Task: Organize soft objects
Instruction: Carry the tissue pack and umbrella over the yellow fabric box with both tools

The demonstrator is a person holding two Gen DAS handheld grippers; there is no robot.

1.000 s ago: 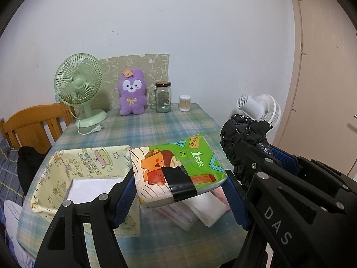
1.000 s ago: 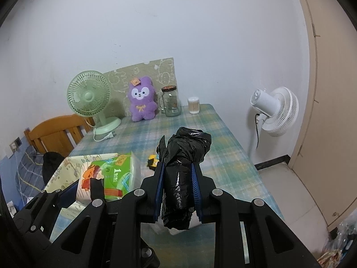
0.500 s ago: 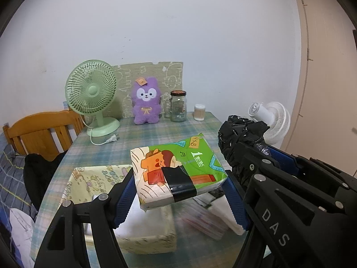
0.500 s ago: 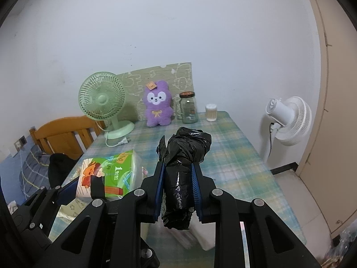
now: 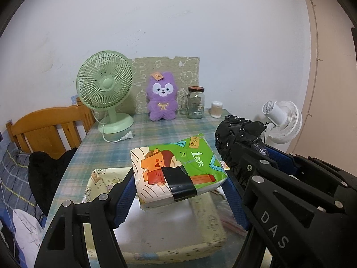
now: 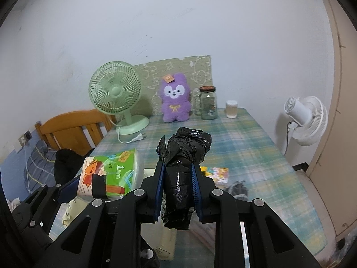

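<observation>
Plaid table (image 6: 256,147): green fan (image 5: 104,93), purple plush (image 5: 162,99), jar (image 5: 196,102), possibly fabric bin (image 5: 209,225).

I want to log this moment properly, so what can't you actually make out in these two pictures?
- Left wrist view: inside of the cream patterned fabric box, mostly hidden behind the green tissue pack.
- Right wrist view: small grey item on the plaid tablecloth, blurred, partly behind the right gripper.
- Both views: glass jar contents, too small.

1. The middle of the plaid table (image 6: 250,147) lies bare, open for passage.
2. Along the wall stand a green fan (image 5: 104,91), purple plush (image 5: 161,100), glass jar (image 5: 196,102).
3. A fabric box (image 5: 207,241) blocks the near edge.
</observation>
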